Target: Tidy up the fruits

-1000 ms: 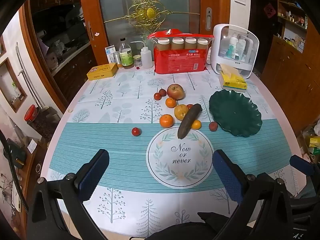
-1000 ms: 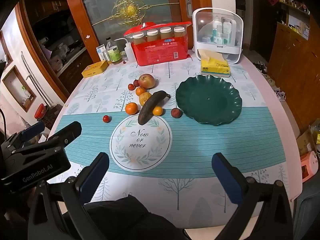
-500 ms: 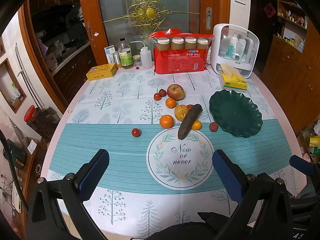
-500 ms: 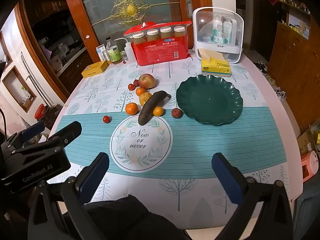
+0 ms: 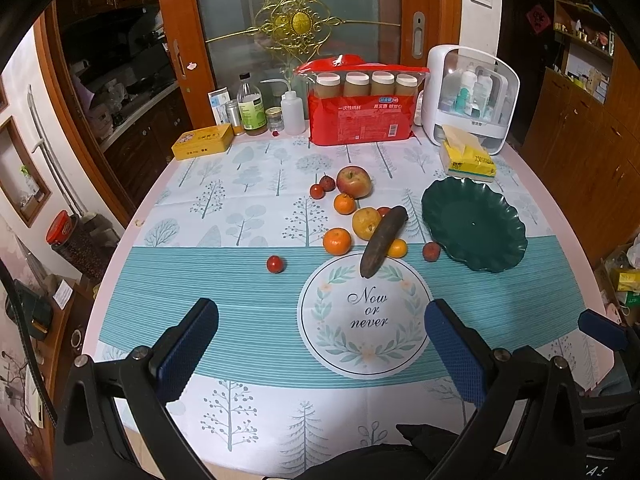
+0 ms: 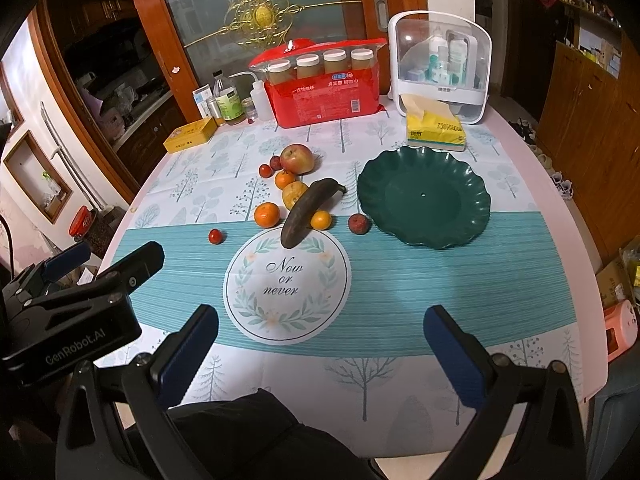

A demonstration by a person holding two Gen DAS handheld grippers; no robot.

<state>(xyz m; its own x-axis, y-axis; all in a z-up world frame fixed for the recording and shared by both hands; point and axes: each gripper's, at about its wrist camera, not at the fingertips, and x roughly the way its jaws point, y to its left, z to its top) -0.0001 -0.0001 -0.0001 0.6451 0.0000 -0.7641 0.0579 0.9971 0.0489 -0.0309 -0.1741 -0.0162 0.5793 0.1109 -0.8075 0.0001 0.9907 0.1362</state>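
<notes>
Both tongs are spread wide and hold nothing. You have the left tongs (image 5: 322, 344) and the right tongs (image 6: 320, 350) hovering above the near edge of the desk (image 6: 520, 280), well short of the fruit.

**Location of task items.** The fruit lies loose at mid-desk, left of the empty green plate (image 6: 424, 196). The apple (image 6: 297, 159) sits farthest back. The dark banana (image 6: 310, 210) lies diagonally, its lower end over the printed round mat (image 6: 287, 286). A lone small red fruit (image 6: 215, 236) rests apart on the left; a rough red fruit (image 6: 359, 223) lies just beside the plate rim.

**Hazards.**
- The round fruits are likely to roll if you nudge them with one finger before closing. Centre the tongs first.
- The banana looks overripe, judging by its colour. Excess squeeze may crush it.
- The banana appears to rest against the yellow pear-like fruit (image 6: 295, 195) and a small orange (image 6: 321, 220). Lifting it may set these rolling.
- The plate is shallow with a wavy rim. Fruit released near the edge may roll off.
- The two tongs sit close together. Reaching with both at once risks collision.

**Legible text.** The mat reads "Now or never". The left tongs body, seen from the right wrist view, reads "GenRobot.AI". Print on the red package (image 6: 328, 94) and the yellow tissue pack (image 6: 436, 132) is too small to read.
</notes>
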